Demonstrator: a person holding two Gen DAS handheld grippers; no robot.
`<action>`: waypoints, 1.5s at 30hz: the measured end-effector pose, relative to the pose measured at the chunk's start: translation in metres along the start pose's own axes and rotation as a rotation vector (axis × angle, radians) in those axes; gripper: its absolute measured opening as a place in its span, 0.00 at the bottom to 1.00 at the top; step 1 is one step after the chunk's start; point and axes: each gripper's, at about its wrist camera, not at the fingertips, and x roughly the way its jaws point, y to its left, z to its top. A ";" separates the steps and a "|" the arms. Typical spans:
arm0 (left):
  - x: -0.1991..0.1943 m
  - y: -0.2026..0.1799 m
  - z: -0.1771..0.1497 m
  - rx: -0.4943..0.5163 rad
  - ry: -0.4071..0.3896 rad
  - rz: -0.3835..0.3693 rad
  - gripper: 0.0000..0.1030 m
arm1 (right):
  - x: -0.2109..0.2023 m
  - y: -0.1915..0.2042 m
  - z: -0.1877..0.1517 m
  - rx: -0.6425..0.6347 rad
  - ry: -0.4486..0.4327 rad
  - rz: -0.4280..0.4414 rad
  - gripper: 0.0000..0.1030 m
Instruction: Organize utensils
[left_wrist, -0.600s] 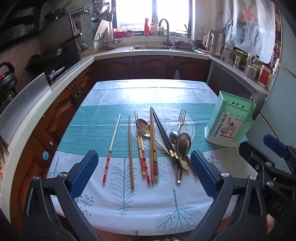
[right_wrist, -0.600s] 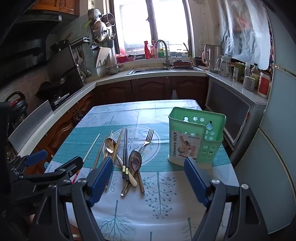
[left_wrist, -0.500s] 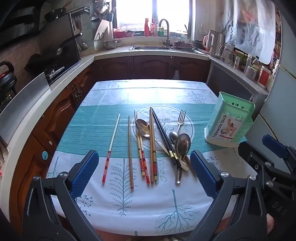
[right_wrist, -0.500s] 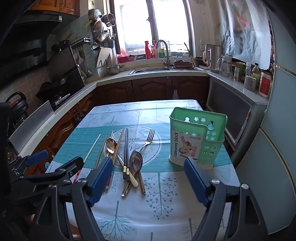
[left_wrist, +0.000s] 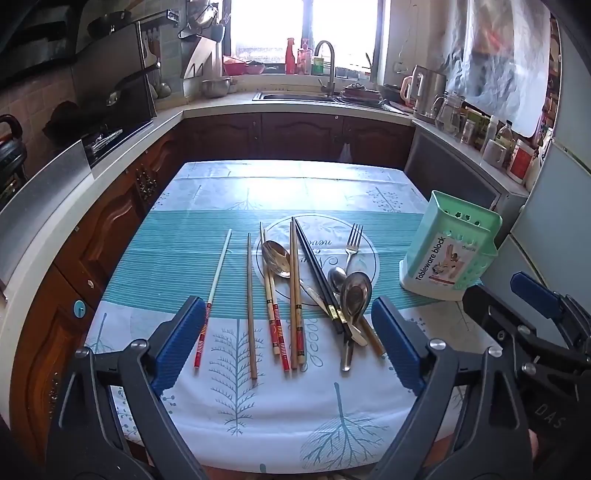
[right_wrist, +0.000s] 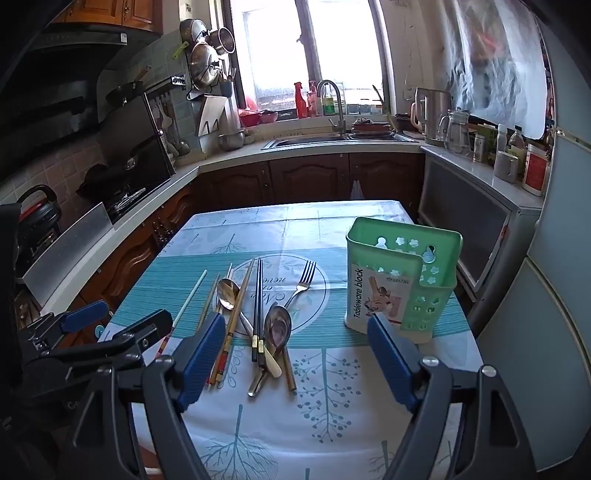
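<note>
Both claws hang spread wide and empty above the near edge of the surface (left_wrist: 207, 435): the left claw (left_wrist: 291, 343) frames the chopsticks, the right claw (right_wrist: 301, 354) frames the heap of cutlery. Nothing has gone into the green holder (right_wrist: 402, 280), which stands upright at the right side of the surface, well apart from the loose pieces. The easy picks lie to the left: the white chopstick (left_wrist: 218, 280) and a plain wooden chopstick (left_wrist: 251, 306) each lie alone. The trouble sits in the middle, where the black chopsticks (left_wrist: 319, 280) cross over a gold spoon (left_wrist: 277, 254), and a second spoon (left_wrist: 355, 295) rests on a small spoon (left_wrist: 337, 277) and other handles. A grip closed there would likely catch two pieces at once, or drag a neighbour and scatter the pile toward the near edge. The fork (left_wrist: 352, 242) lies flat and thin against the cloth, so the pads may slide off it. The holder looks light and tall; a utensil pushed in at a slant could tip it or shove it toward the right edge. With both claws this close together, they may also knock each other.
</note>
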 end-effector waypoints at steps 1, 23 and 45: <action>0.000 0.000 0.000 -0.003 0.002 -0.005 0.87 | 0.000 0.000 0.000 -0.001 -0.001 0.001 0.77; 0.008 0.001 0.002 -0.001 0.026 -0.003 0.86 | 0.003 0.000 0.002 0.012 0.003 0.029 0.77; 0.011 0.001 0.004 0.015 0.036 0.019 0.86 | 0.015 -0.004 -0.001 0.022 0.016 0.054 0.77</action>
